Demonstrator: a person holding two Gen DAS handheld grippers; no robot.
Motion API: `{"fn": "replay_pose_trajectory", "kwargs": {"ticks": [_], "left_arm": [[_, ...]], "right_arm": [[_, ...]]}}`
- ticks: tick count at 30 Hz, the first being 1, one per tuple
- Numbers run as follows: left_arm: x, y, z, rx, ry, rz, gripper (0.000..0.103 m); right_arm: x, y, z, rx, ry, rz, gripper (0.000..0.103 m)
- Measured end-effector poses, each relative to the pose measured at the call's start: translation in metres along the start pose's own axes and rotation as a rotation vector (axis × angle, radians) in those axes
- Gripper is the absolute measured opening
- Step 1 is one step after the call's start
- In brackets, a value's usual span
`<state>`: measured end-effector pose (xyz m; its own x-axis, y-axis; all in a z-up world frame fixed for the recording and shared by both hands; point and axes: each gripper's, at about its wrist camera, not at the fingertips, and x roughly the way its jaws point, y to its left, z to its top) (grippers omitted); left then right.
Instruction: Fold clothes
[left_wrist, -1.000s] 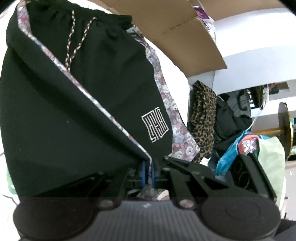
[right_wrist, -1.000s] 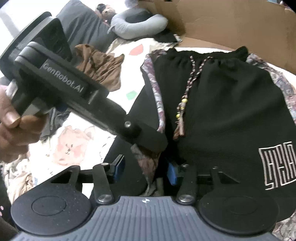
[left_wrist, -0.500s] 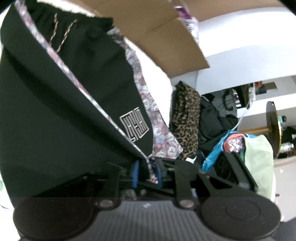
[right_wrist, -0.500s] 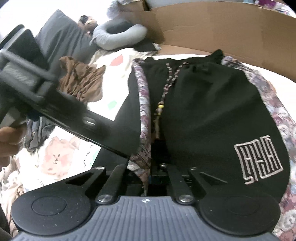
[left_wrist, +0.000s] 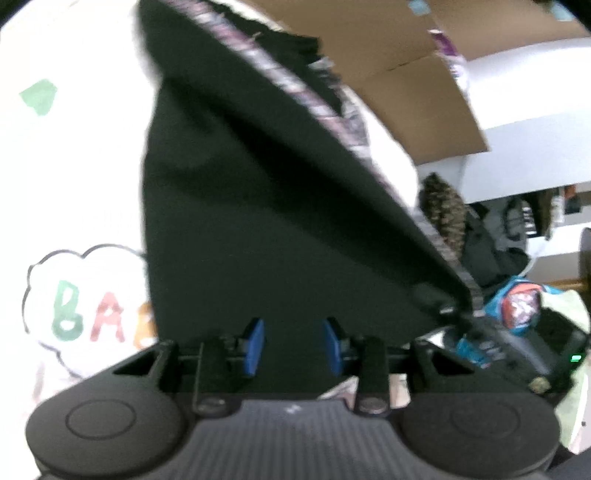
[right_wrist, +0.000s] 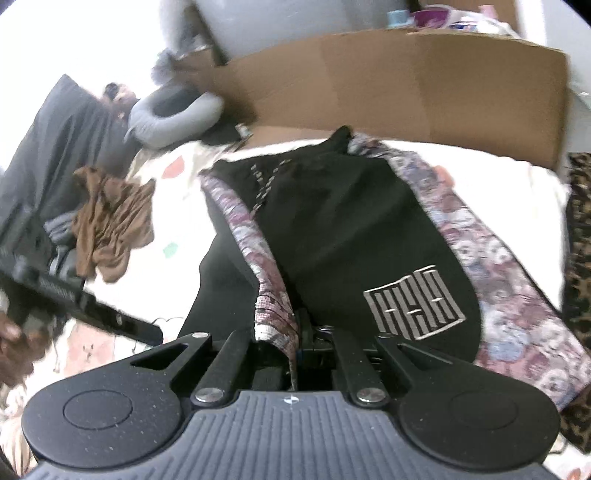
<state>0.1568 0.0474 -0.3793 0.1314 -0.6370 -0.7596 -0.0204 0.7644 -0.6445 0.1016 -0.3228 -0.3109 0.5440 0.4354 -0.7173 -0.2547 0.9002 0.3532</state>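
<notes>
Left wrist camera sits low and close behind its own blue fingers (left_wrist: 255, 345), staring into the lifted black shorts (left_wrist: 258, 221), with cardboard (left_wrist: 388, 55) off at 1 o'clock. Right wrist camera hovers just as near, looking forward over the shorts (right_wrist: 351, 229) toward that cardboard (right_wrist: 406, 81) at 12. Both views share shorts, cardboard and printed bedsheet (left_wrist: 74, 184).

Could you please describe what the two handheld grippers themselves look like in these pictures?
Both look alike: a matte black body with a ribbed grey centre panel, two round black discs at the sides and silver pivot screws on black linkage bars. The left gripper has blue pads on its fingers; the right gripper shows only a sliver of blue. No cables or sleeves show.
</notes>
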Motion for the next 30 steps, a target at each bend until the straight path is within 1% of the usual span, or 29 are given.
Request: {"fn": "replay_pose_trajectory", "kwargs": {"ticks": [7, 16, 18, 19, 20, 24, 25, 28, 30], "left_arm": [[0.028, 0.011, -0.012, -0.017, 0.058, 0.044, 0.037], [0.053, 0.017, -0.022, 0.0, 0.118, 0.069, 0.039], [0.057, 0.018, -0.025, 0.008, 0.137, 0.064, 0.043], [0.059, 0.018, -0.026, 0.013, 0.148, 0.06, 0.048], [0.062, 0.018, -0.028, 0.019, 0.159, 0.056, 0.051], [0.076, 0.017, -0.036, 0.052, 0.209, 0.045, 0.051], [0.081, 0.017, -0.038, 0.057, 0.22, 0.043, 0.053], [0.093, 0.019, -0.04, 0.048, 0.234, 0.039, 0.055], [0.097, 0.024, -0.046, 0.027, 0.236, 0.023, 0.055]], "right_arm": [[-0.02, -0.023, 0.005, 0.075, -0.044, -0.075, 0.002], [-0.031, -0.053, 0.002, 0.13, -0.044, -0.177, 0.002], [-0.033, -0.061, 0.001, 0.146, -0.044, -0.202, 0.002], [-0.033, -0.064, 0.0, 0.155, -0.042, -0.22, 0.002], [-0.033, -0.068, -0.001, 0.165, -0.039, -0.238, 0.002], [-0.026, -0.087, -0.008, 0.229, -0.011, -0.28, 0.002], [-0.023, -0.091, -0.011, 0.242, -0.003, -0.289, 0.002], [-0.014, -0.102, -0.018, 0.259, 0.02, -0.304, 0.002], [-0.007, -0.11, -0.024, 0.27, 0.036, -0.315, 0.002]]}}
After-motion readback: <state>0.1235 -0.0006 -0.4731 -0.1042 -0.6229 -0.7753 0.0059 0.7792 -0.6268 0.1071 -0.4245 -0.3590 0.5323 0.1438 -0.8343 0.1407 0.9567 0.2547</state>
